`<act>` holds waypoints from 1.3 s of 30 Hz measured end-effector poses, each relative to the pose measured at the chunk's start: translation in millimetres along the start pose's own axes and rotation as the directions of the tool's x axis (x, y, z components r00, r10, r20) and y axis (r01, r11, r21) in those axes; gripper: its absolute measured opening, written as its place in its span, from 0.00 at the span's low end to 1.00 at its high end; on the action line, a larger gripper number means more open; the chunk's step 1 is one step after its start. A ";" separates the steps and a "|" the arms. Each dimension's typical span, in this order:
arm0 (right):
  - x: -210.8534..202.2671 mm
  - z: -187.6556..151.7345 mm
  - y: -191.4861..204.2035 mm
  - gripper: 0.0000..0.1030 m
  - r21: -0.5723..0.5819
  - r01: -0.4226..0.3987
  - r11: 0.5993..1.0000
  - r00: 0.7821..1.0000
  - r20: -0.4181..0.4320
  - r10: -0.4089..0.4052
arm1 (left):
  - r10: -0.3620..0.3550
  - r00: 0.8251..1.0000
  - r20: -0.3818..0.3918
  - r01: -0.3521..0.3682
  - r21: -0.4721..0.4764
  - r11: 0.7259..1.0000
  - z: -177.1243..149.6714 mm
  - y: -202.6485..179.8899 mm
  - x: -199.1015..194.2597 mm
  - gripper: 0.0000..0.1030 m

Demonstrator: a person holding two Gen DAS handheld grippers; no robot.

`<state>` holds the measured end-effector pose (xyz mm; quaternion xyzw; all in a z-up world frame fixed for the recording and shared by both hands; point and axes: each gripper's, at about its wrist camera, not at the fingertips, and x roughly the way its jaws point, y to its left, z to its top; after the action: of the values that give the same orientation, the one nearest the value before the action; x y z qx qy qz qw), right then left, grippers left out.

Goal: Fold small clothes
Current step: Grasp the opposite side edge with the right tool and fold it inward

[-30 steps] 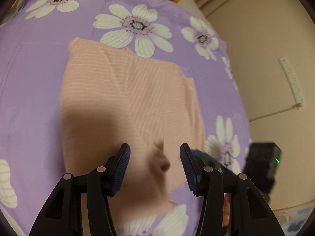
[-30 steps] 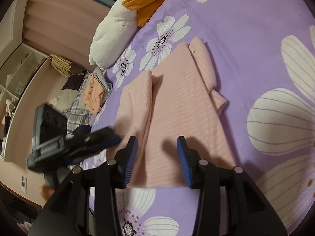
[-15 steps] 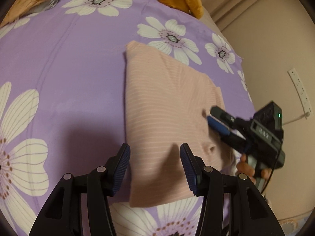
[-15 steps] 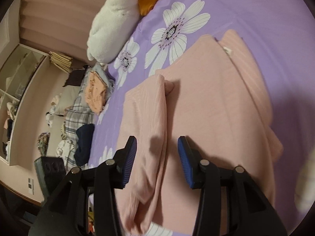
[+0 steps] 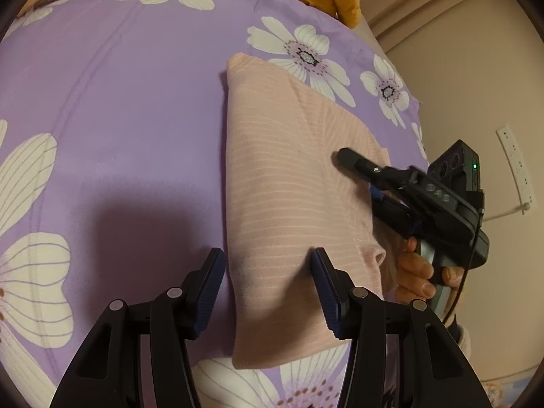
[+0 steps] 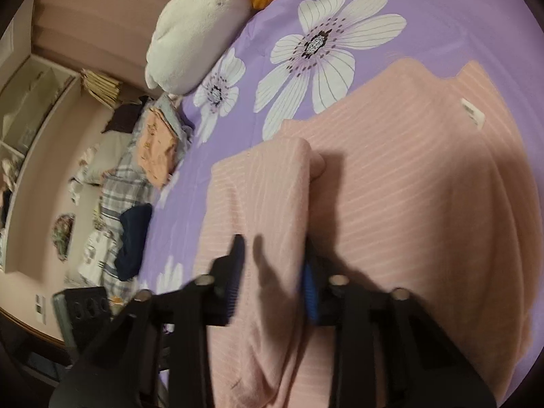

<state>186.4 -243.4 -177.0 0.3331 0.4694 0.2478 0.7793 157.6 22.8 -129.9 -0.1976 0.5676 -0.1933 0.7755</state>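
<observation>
A pink ribbed garment (image 5: 292,204) lies partly folded on the purple flowered bedsheet (image 5: 129,108). My left gripper (image 5: 267,289) is open, its jaws over the garment's near left edge. The right gripper (image 5: 370,183) shows in the left wrist view at the garment's right side, held by a hand. In the right wrist view the garment (image 6: 408,204) fills the frame, and my right gripper (image 6: 273,272) is open with its jaws on either side of a folded-over flap (image 6: 268,187). The image there is motion-blurred.
A white and orange plush pillow (image 6: 200,23) lies at the head of the bed. A pile of clothes (image 6: 136,176) sits beside the bed's left edge. A wall with a power strip (image 5: 516,166) stands to the right.
My left gripper has drawn back and left, so the garment now sits to the right. My right gripper has moved lower onto the garment, and its jaws now straddle the folded flap.
</observation>
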 end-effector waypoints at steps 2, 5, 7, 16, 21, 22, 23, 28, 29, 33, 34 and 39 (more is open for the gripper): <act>2.8 -0.4 0.5 0.14 -0.012 0.019 1.000 1.000 0.000 -0.019 | -0.001 1.000 -0.003 0.001 -0.004 1.000 -0.1 1.4 0.2 0.49; 1.0 0.2 4.0 0.11 -0.028 0.039 0.999 0.999 0.010 -0.039 | 0.000 1.000 -0.001 0.000 -0.001 1.000 -0.4 2.1 -1.5 0.49; -4.5 1.3 10.3 0.11 -0.054 0.070 0.996 0.997 0.026 -0.068 | 0.001 1.000 0.001 -0.001 0.004 1.000 0.3 0.8 -2.4 0.49; -49.9 17.5 26.2 0.10 -0.130 0.148 0.980 0.983 0.130 -0.132 | -0.005 1.000 0.016 0.005 0.052 0.999 1.9 -19.9 -9.0 0.49; -77.1 25.8 7.1 0.10 -0.098 0.198 0.975 0.969 0.169 -0.180 | -0.012 1.000 0.006 0.011 0.089 0.996 3.6 -35.4 -3.7 0.49; -79.2 26.6 2.2 0.10 -0.091 0.209 0.974 0.967 0.169 -0.192 | -0.012 1.000 0.001 0.012 0.096 0.995 3.8 -37.9 -2.1 0.49; -80.2 26.8 -3.5 0.10 -0.082 0.216 0.973 0.966 0.162 -0.200 | -0.013 1.000 -0.003 0.013 0.104 0.995 3.9 -41.2 0.1 0.49; -73.3 27.8 -28.0 0.10 -0.032 0.232 0.972 0.965 0.134 -0.226 | -0.021 1.000 -0.007 0.022 0.147 0.989 5.1 -62.5 7.8 0.49; -72.0 27.9 -30.7 0.11 -0.029 0.229 0.973 0.965 0.133 -0.224 | -0.020 1.000 -0.005 0.021 0.161 0.987 4.6 -67.1 9.4 0.49; -70.9 30.4 -26.3 0.10 -0.050 0.223 0.973 0.966 0.146 -0.214 | -0.013 1.000 -0.011 0.015 0.206 0.979 2.0 -81.8 17.6 0.49; -72.2 32.7 -23.6 0.10 -0.060 0.222 0.973 0.965 0.155 -0.210 | -0.011 1.000 -0.013 0.013 0.213 0.977 1.0 -83.3 19.2 0.49; -76.6 42.5 -22.2 0.11 -0.070 0.210 0.975 0.964 0.179 -0.195 | 0.001 0.999 -0.033 0.007 0.230 0.973 0.7 -88.0 33.0 0.49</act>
<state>192.7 -323.8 -135.9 0.2687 0.4210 0.1578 0.8519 160.8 -69.0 -110.0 -0.1041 0.5535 -0.2622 0.7836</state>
